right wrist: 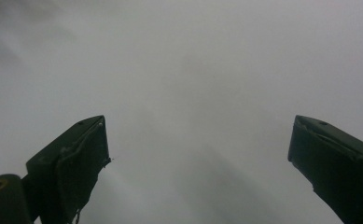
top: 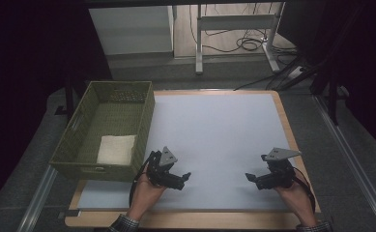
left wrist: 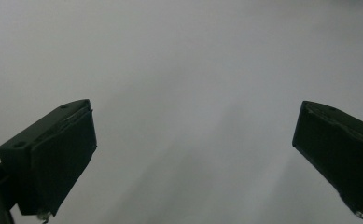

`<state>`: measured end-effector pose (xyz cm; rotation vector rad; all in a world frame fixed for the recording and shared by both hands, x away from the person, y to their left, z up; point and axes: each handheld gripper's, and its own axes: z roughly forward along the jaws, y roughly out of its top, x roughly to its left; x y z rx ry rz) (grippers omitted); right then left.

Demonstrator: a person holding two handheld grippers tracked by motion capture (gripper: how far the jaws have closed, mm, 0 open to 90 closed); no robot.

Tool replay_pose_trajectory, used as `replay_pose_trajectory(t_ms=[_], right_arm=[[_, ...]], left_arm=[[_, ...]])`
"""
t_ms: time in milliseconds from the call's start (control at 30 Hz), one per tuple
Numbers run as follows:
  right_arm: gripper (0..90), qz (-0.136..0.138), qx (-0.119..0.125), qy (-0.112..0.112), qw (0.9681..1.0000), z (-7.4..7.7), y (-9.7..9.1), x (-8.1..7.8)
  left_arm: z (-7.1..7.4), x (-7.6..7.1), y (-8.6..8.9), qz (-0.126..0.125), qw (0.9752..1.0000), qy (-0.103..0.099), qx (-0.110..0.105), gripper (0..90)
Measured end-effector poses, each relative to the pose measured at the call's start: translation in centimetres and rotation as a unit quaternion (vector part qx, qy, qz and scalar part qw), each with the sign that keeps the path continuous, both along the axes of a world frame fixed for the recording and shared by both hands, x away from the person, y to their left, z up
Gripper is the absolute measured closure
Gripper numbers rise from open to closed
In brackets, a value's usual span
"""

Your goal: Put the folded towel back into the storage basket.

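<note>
Figure: two hand-held tools at rest over a bare work surface, with the work piece lying apart in a basket. The left tool (top: pixel 184 177) and the right tool (top: pixel 250 178) lie low at the near edge of the pale grey mat (top: pixel 214 130) that covers the wooden desk (top: pixel 286 121), each gripped by one of the person's hands and pointing inward toward the other. In the left gripper view the left tool (left wrist: pixel 193 154) has its black jaws spread wide with nothing between them; in the right gripper view the right tool (right wrist: pixel 198 163) stands likewise parted and empty.

The nearest thing to either tool is the folded white cloth (top: pixel 116 149), which lies flat on the floor of the olive-green woven basket (top: pixel 74 130), in its near corner, just left of the left tool and separated from it by the basket's wall.

Handling, as judged: the cloth looks light, soft and limp, neither fragile nor slippery. It should drape and may unfold once lifted, so a pinch at one folded edge or corner, taking all layers together, seems soundest. The basket's wall calls for an approach from above; the weave might snag a jaw tip.
</note>
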<state>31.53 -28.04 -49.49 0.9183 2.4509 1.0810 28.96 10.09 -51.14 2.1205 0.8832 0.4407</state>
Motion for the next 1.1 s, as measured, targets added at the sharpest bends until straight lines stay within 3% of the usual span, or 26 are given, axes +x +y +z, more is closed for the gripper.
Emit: replay_pose_trajectory(t_ms=[533, 767, 867, 1100], right_arm=[[5.2, 0.000, -0.016, 0.011, 0.9998, -3.1, -0.5, -0.8], [5.2, 0.003, -0.032, 0.009, 0.9994, -3.5, -0.1, -0.9], [5.1, 0.002, -0.032, 0.011, 0.9994, -3.5, -0.1, -0.9], [5.0, 0.001, -0.031, 0.010, 0.9995, -3.6, -0.1, -1.0]], left_arm=[[-3.4, -1.0, 0.4, 0.004, 0.9995, 0.030, 0.010, 0.0], [-3.5, -0.8, 0.0, -0.001, 0.9986, 0.042, 0.031, 0.7], [-3.6, -0.4, 0.2, -0.001, 0.9979, 0.062, 0.020, 0.5], [-3.7, -0.5, 0.2, -0.001, 0.9979, 0.062, 0.021, 0.1]])
